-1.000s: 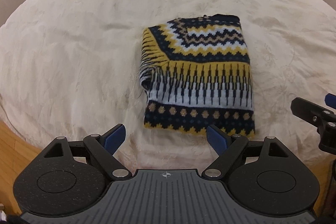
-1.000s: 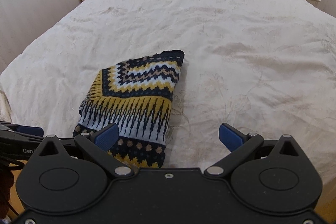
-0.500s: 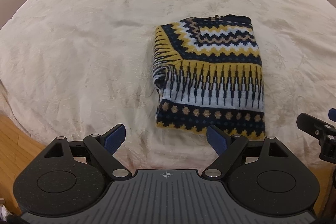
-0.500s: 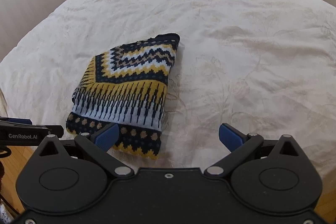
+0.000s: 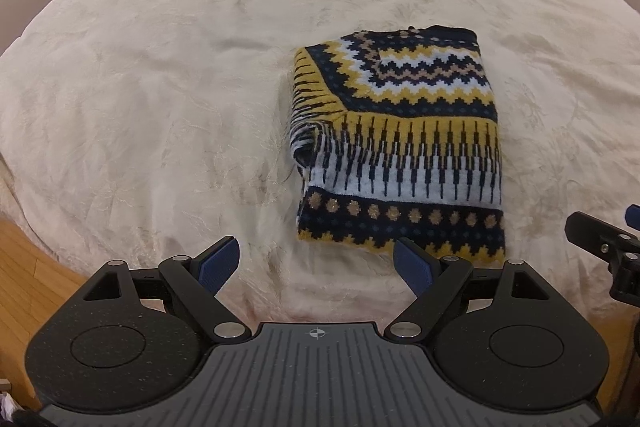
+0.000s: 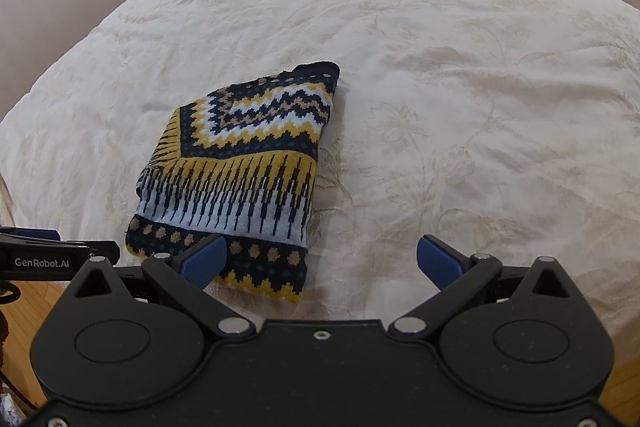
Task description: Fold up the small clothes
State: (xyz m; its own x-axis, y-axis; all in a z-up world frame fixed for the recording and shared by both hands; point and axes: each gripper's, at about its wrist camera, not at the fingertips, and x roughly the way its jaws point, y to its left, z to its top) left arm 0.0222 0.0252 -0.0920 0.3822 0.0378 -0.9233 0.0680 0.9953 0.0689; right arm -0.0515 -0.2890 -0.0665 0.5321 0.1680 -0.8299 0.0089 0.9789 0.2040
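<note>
Folded sweater (image 5: 398, 147) lies ahead of both spread, empty grippers (image 5: 316, 261) (image 6: 320, 261); soft, floppy knit, best pinched at near hem corners.

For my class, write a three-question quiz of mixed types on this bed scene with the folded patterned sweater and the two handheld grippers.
1. True or false: the folded navy, yellow and white knitted sweater is clamped in the left gripper.
2. Multiple choice: what does the sweater lie on? A) wooden floor B) cream embroidered bedspread C) nightstand
3. Fill in: the right gripper has its blue-padded jaws ____.

Key
1. False. The jaws stand apart with nothing between them, and the sweater lies flat beyond them.
2. B.
3. Open. Nothing is held; only bedspread and the sweater's near corner show through the gap.
</note>
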